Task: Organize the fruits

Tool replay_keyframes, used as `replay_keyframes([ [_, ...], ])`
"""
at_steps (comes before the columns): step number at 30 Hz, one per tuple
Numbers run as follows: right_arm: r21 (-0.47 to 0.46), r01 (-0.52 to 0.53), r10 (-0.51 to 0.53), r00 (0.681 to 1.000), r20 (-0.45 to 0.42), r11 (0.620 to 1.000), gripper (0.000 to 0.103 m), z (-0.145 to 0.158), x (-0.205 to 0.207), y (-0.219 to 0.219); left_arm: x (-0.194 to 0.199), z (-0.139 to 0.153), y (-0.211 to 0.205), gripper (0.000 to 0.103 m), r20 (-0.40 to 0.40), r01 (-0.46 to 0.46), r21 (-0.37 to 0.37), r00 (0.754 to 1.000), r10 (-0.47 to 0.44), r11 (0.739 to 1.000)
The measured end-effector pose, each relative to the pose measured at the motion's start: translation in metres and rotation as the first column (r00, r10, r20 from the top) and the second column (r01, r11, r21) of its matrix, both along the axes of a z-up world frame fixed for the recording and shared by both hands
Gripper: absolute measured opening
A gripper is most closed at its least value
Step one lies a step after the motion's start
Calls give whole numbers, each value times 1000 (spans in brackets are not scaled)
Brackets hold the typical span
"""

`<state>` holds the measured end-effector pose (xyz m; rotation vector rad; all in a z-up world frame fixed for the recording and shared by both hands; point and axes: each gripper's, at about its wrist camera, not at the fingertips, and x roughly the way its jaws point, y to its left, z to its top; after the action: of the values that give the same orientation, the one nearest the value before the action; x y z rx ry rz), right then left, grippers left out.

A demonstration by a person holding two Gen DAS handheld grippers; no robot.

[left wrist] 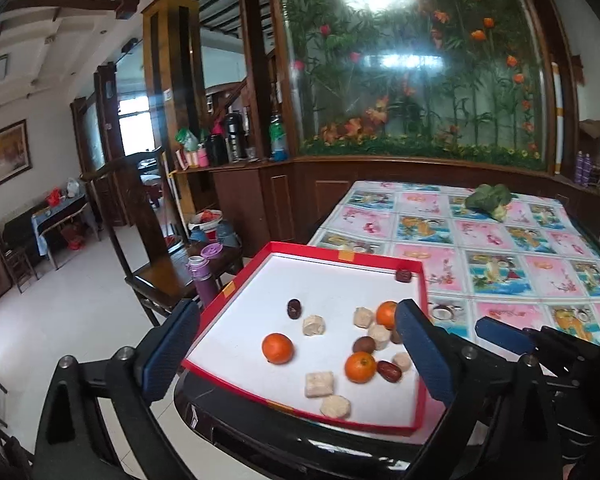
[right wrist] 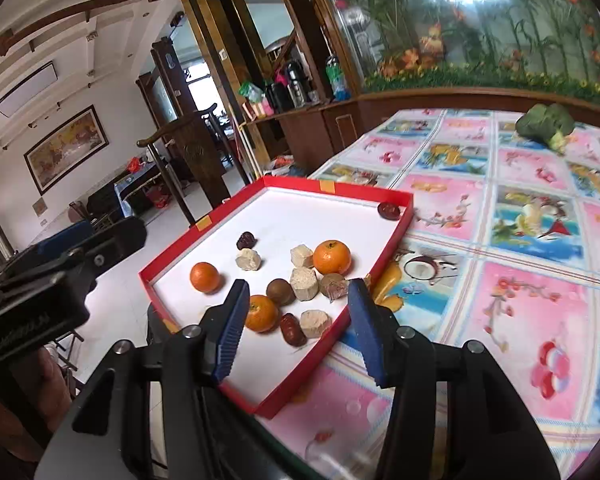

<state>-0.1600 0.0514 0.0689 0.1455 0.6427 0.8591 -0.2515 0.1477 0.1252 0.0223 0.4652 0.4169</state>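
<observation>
A red-rimmed white tray [left wrist: 342, 255] [right wrist: 204, 222] sits at the table's near-left corner. It holds three oranges [left wrist: 277, 348] [right wrist: 332, 257], several dark red dates [left wrist: 294, 309] [right wrist: 292, 330], several beige cakes [left wrist: 319, 385] [right wrist: 303, 283] and brown round fruits [right wrist: 280, 291]. My left gripper [left wrist: 296, 354] is open, its jaws straddling the tray's near part, empty. My right gripper [right wrist: 298, 328] is open and empty above the tray's near-right edge, an orange [right wrist: 261, 313] just beside its left finger [right wrist: 230, 334].
The table carries a pink and blue patterned cloth [right wrist: 500, 240]. A broccoli head [left wrist: 489, 200] [right wrist: 546, 123] lies at the far side. A wooden chair [left wrist: 156, 248] with bottles stands left of the table. A wooden cabinet and planted glass wall [left wrist: 412, 60] stand behind.
</observation>
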Motion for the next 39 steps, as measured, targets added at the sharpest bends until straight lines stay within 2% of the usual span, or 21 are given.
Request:
replay_keyframes([
  [8, 50, 72, -75, 995, 60, 996, 58, 29, -37, -34, -23, 15, -12, 102, -2, 32, -25, 999, -32, 999],
  [15, 70, 138, -146, 981, 125, 988, 64, 50, -68, -49, -49, 23, -17, 103, 70, 16, 17, 997, -17, 1000],
  [20, 71, 156, -165, 973, 161, 985, 67, 62, -90, -57, -49, 26, -20, 103, 80, 41, 18, 996, -43, 999],
  [25, 84, 189, -204, 949, 240, 978, 73, 74, -105, -68, -48, 25, -21, 103, 75, 63, -2, 995, -62, 998],
  [31, 145, 224, -253, 940, 229, 964, 77, 76, -105, -81, -53, 26, -19, 103, 87, 64, -13, 994, -62, 998],
  [39, 121, 228, -251, 940, 230, 966, 78, 70, -106, -74, -57, 27, -14, 103, 100, 68, -17, 993, -66, 998],
])
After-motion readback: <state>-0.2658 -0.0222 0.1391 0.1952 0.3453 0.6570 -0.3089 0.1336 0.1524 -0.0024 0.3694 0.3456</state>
